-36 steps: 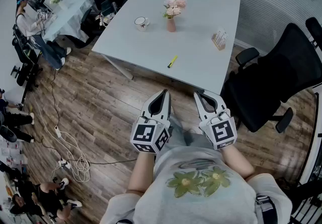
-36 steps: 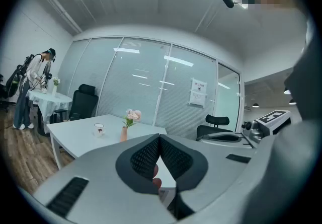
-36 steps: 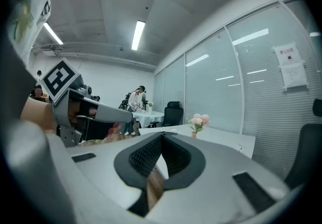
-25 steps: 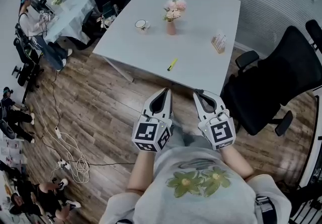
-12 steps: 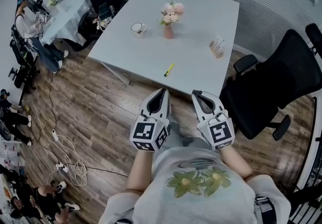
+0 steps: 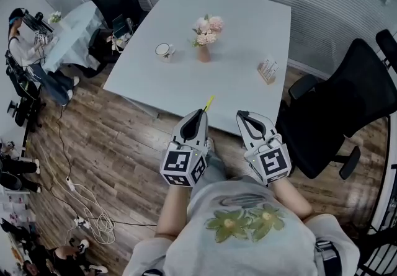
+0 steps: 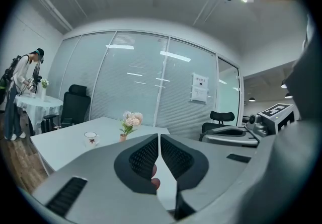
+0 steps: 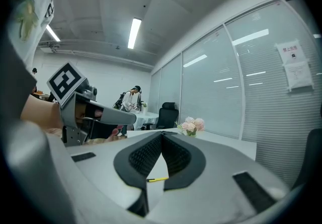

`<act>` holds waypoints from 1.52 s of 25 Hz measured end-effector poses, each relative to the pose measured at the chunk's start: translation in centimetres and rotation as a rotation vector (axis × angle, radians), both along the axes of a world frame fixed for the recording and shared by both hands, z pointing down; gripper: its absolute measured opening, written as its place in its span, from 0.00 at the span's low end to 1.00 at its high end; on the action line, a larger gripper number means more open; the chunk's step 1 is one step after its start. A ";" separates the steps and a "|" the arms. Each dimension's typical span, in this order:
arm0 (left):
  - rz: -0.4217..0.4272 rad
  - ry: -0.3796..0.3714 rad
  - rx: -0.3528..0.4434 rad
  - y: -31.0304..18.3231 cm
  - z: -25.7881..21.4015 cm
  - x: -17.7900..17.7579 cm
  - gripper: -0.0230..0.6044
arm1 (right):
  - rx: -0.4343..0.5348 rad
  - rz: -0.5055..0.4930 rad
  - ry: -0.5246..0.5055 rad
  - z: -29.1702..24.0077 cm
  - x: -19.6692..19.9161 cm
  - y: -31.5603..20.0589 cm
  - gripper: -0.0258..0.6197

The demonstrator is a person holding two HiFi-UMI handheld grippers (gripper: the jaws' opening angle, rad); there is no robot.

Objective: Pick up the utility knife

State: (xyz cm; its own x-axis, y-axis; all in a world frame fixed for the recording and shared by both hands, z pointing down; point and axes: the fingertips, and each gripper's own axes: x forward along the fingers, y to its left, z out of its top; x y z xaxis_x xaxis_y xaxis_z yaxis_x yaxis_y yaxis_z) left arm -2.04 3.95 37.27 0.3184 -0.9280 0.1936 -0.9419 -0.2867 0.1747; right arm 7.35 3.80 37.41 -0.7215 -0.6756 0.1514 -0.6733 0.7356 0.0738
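Utility knife [image 6: 209, 102]: yellow, lying on the white tabletop [image 6: 248, 20] close to its near edge, just left of centre frame in the head view. Its lower end was cut off there by the tip of the left gripper [image 6: 200, 113]. In the right gripper view it appeared as a thin yellow bar [image 8: 157, 179] low in the opening below the fingertips, on the tabletop, not touched.

Left gripper: fingers [image 7: 146, 155] drawn almost together, only a sliver of gap, nothing between them. Right gripper [image 6: 243, 115]: fingers [image 8: 177, 156] met at the tips, nothing held. Both were over the wooden floor [image 6: 124, 138], short of the tabletop edge.

Writing: each gripper carried a marker cube [image 6: 183, 166] with black-and-white square codes, no letters. A paper notice [image 7: 199, 87] hung on the glass wall, upper right of centre in the left gripper view; its print was too small to read. The mug [image 6: 164, 51] bore a small red mark, not legible.

Containers: the vase [image 6: 203, 53] held pink flowers [image 6: 205, 25]. Mug contents could not be told. A small holder [image 6: 268, 70] at the right side of the tabletop held pale upright items, kind unclear.

Surroundings: black office chair [image 6: 335, 101] at right, partly cut off by the frame. A person [image 6: 18, 39] stood at a cloth-covered table [image 6: 68, 30], upper left.
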 end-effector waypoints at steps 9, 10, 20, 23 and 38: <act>0.011 -0.010 0.016 -6.7 -1.1 -4.4 0.08 | -0.018 0.021 0.019 0.5 -3.3 -6.4 0.05; 0.024 -0.001 0.022 -7.2 -1.3 -4.7 0.14 | -0.020 0.024 0.022 0.6 -3.7 -6.9 0.05; 0.066 -0.051 0.042 -10.2 -0.9 -5.9 0.40 | -0.048 0.030 0.032 2.1 -5.3 -10.1 0.05; 0.062 -0.076 0.029 -10.7 -0.1 -5.9 0.40 | -0.054 0.026 0.037 2.6 -5.4 -10.8 0.05; 0.065 -0.164 -0.116 -11.9 6.9 -6.4 0.43 | -0.105 0.004 0.077 5.7 -7.2 -12.4 0.05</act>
State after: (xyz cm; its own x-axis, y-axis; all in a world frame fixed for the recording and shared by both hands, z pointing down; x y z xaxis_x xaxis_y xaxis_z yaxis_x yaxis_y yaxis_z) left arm -8.43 -7.95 44.15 0.3325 -0.8747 0.3526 -0.9406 -0.3350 0.0558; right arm 0.19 -8.61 43.13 -0.7025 -0.6558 0.2763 -0.6714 0.7395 0.0482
